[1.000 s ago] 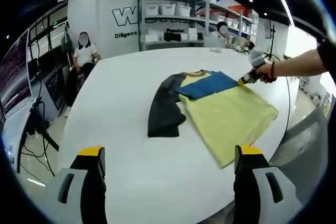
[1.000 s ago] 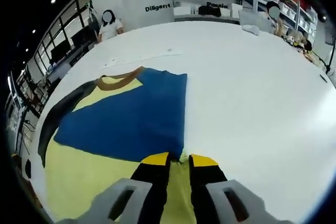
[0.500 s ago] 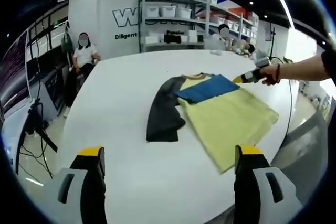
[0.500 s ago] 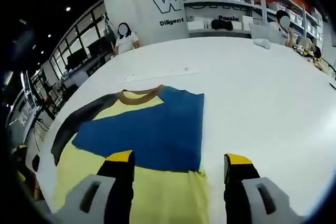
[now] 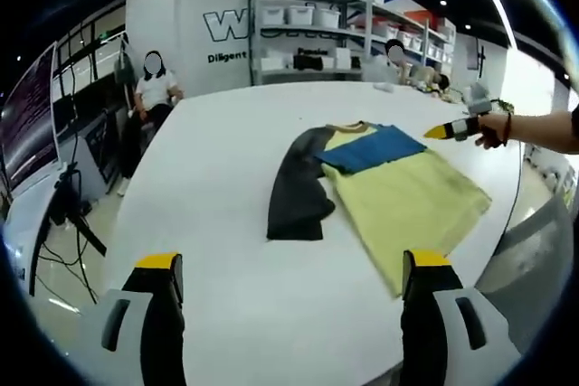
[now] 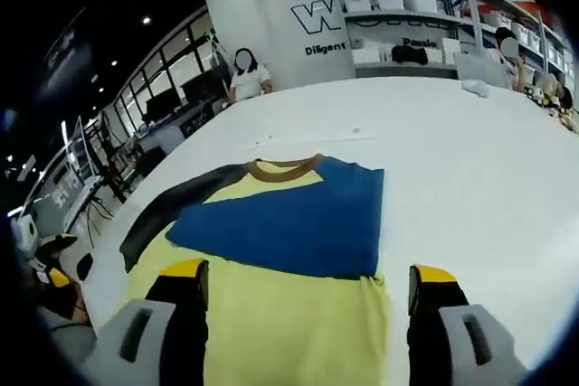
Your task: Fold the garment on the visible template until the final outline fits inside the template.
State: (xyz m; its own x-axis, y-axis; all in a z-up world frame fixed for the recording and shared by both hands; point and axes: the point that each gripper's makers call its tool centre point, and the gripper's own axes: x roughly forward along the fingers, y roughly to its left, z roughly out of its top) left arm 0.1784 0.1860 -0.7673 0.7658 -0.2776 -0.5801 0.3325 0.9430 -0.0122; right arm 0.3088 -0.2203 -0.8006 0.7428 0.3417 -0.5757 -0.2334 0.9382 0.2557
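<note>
The right gripper has its fingers spread wide and empty above the garment; a second ago they were pinched shut at the blue sleeve's edge. The left gripper hangs equally wide, holding nothing, over bare white desk. In the left gripper view the garment lies at 1 o'clock, its black sleeve spread out, and the right gripper has drawn off its edge. No template outline can be made out.
</note>
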